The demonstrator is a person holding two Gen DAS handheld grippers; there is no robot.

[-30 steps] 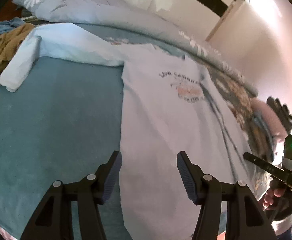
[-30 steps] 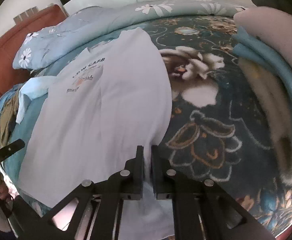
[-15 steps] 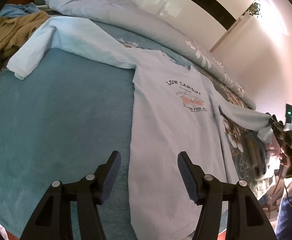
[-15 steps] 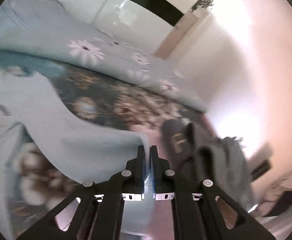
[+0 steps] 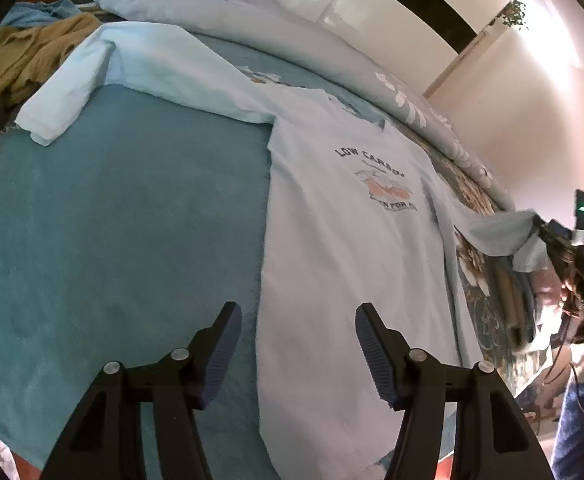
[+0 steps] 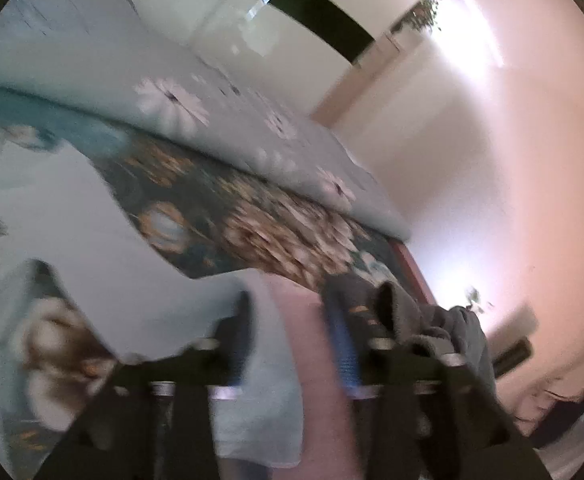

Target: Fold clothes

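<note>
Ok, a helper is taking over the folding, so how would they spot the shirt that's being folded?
Start at the teal bedspread on the bed. Spread flat along its right part lies a pale blue long-sleeved shirt. Unlike the crumpled mustard garment at the bed's far left corner, it has dark "LOW CARBON" lettering above an orange chest graphic.

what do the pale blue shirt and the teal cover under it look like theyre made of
The shirt looks like thin matte cotton knit: it lies flat with soft creases and a printed chest graphic. The teal cover looks like short-pile plush or fleece, with a mottled nap.
</note>
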